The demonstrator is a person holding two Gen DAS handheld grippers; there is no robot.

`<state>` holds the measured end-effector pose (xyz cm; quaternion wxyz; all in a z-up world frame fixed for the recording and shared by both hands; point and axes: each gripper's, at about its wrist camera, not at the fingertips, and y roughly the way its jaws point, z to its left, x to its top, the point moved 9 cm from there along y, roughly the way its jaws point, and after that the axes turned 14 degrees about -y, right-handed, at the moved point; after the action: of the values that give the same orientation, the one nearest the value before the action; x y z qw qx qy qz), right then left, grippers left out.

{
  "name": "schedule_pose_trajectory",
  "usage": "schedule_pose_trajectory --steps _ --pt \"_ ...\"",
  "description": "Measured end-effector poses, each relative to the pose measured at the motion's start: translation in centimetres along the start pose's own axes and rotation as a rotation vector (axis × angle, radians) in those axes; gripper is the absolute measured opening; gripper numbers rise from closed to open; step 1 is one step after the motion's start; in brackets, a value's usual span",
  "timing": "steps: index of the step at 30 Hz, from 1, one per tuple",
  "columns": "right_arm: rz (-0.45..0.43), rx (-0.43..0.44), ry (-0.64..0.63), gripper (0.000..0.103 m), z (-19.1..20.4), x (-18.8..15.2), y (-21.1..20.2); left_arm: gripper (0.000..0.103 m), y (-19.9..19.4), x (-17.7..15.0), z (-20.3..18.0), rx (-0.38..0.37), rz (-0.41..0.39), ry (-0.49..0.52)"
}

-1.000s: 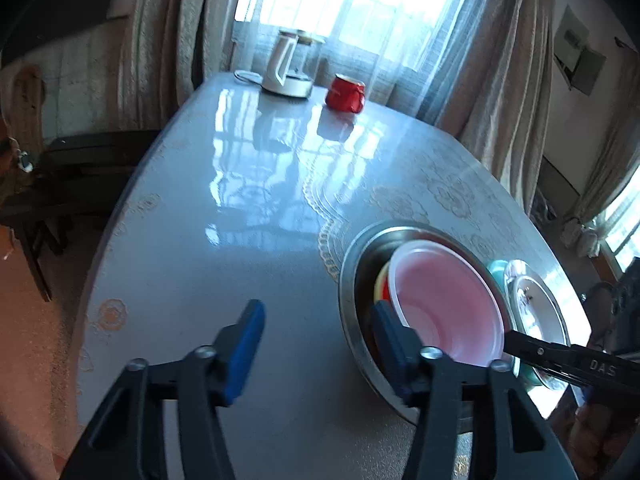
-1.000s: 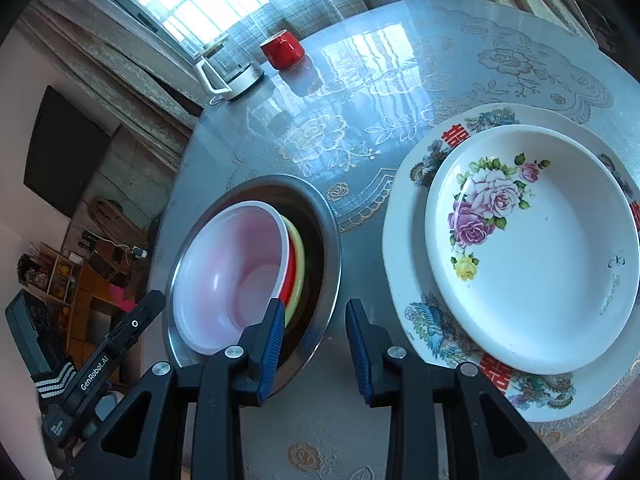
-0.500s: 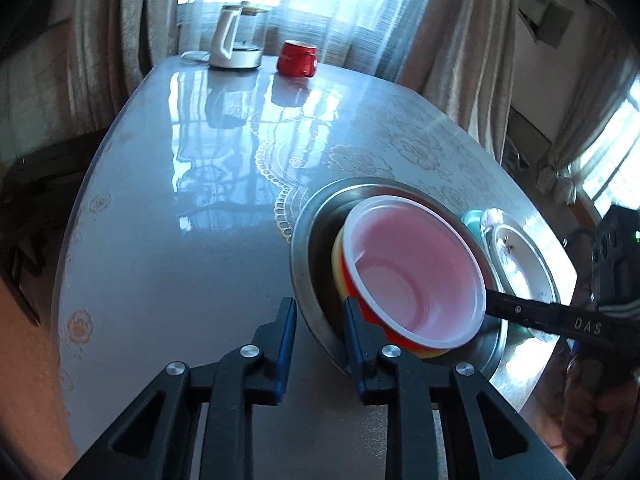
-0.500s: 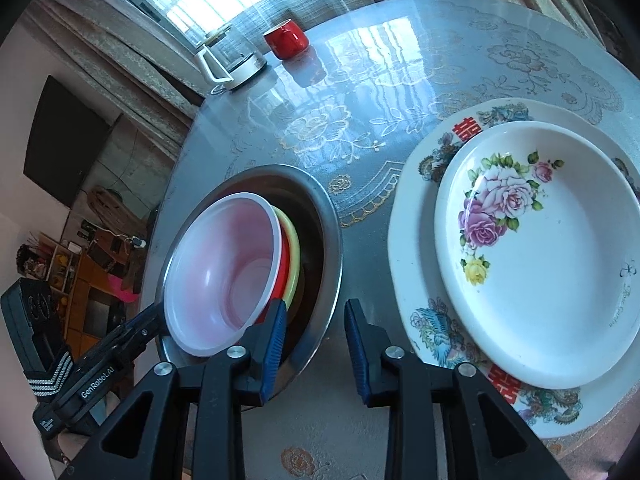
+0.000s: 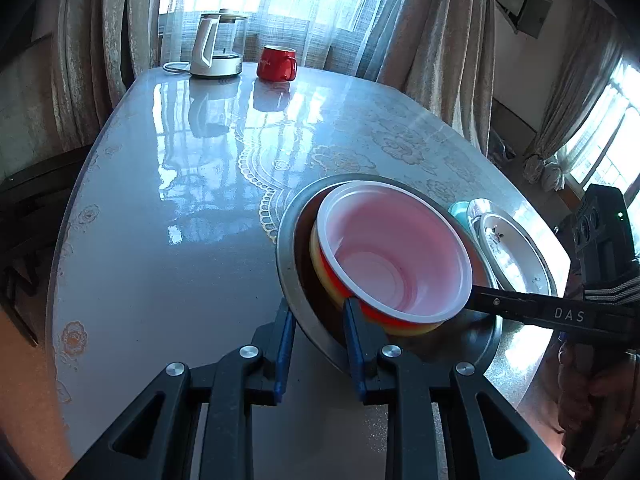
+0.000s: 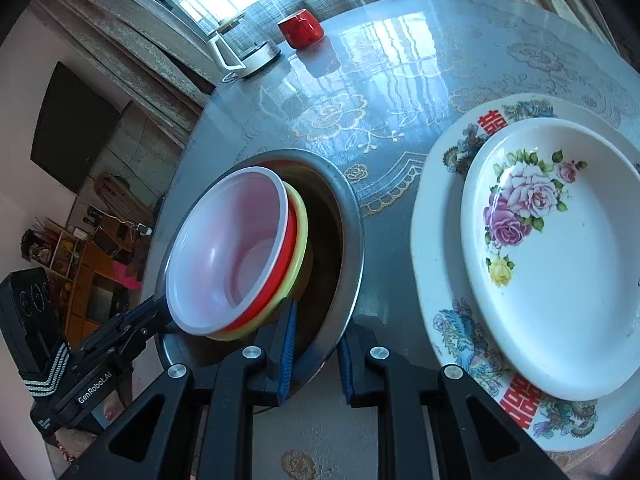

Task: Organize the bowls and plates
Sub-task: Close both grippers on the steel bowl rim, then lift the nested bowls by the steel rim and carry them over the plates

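My left claw (image 5: 316, 344) pinched the near rim of the steel basin (image 5: 296, 312); my right claw (image 6: 316, 344) was closing on its opposite rim. Inside leaned the nested white bowl (image 6: 228, 248), beside stacked floral plates (image 6: 552, 248). Farther stood a red mug (image 5: 277, 63).
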<state>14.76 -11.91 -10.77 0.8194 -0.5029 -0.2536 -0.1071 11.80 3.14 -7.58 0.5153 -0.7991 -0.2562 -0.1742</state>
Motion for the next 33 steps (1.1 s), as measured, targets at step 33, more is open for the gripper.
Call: schedule_pose_trajectory --steps 33 --pt "-0.271 -0.136 0.065 0.019 -6.1 1.2 -12.2 0.025 -1.1 3.2 -13.9 -0.162 -0.128 0.189"
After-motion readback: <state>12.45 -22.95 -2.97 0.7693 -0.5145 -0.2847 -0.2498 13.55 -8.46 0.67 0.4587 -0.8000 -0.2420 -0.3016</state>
